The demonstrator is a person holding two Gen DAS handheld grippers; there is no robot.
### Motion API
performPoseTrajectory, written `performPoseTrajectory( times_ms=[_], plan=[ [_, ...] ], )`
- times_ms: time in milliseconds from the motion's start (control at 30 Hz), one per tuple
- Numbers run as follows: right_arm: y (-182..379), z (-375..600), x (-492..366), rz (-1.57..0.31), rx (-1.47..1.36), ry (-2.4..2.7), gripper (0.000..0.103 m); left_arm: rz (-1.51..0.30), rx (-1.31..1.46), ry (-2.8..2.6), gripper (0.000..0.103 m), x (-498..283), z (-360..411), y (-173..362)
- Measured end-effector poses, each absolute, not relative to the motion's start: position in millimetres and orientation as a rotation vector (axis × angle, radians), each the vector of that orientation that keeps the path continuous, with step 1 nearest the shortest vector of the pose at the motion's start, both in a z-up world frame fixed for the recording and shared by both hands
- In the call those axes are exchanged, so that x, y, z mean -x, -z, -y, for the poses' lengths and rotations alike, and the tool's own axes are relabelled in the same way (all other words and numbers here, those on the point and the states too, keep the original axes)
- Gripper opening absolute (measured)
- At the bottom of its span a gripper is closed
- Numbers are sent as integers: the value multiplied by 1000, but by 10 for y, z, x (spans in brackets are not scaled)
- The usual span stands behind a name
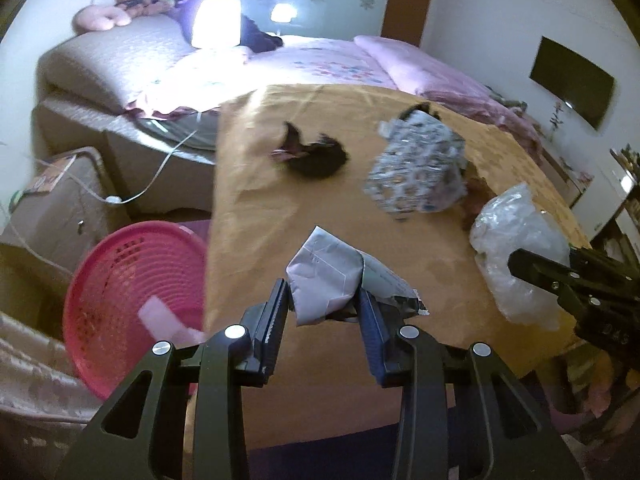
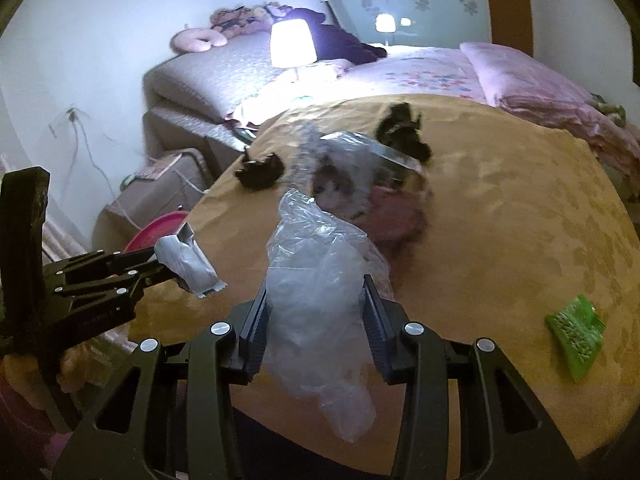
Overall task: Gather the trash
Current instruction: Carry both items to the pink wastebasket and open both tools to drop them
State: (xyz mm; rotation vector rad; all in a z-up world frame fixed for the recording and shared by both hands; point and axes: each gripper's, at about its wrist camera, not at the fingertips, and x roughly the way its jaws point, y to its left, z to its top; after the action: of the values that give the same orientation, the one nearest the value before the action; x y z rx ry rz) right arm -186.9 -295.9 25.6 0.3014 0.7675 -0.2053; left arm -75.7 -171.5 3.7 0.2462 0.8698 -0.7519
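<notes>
My left gripper (image 1: 324, 300) is shut on a crumpled grey paper wrapper (image 1: 328, 276), held above the near edge of the tan-covered table (image 1: 256, 184). In the right wrist view that gripper (image 2: 168, 268) comes in from the left with the grey wrapper (image 2: 186, 262). My right gripper (image 2: 316, 300) is shut on a clear plastic bag (image 2: 316, 280) that hangs down between its fingers; the left wrist view shows the same bag (image 1: 516, 248) at the right. A pink basket (image 1: 136, 280) with a pale scrap in it stands on the floor, left of the table.
On the table lie a dark crumpled piece (image 1: 316, 156), a patterned grey bag (image 1: 416, 172), another dark piece (image 2: 404, 132), a clear wrapper over something reddish (image 2: 360, 176) and a green packet (image 2: 576, 332). Behind stand a bed (image 1: 320, 64), a lit lamp (image 1: 216, 22) and a cardboard box (image 1: 56, 208).
</notes>
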Motion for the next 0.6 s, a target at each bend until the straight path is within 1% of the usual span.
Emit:
performPoseTrajectory(
  times_ms=[600],
  plan=[
    [-332,2451,1229,-785,-286,26,41,-847,-163,570,33,305,980,-73]
  ],
)
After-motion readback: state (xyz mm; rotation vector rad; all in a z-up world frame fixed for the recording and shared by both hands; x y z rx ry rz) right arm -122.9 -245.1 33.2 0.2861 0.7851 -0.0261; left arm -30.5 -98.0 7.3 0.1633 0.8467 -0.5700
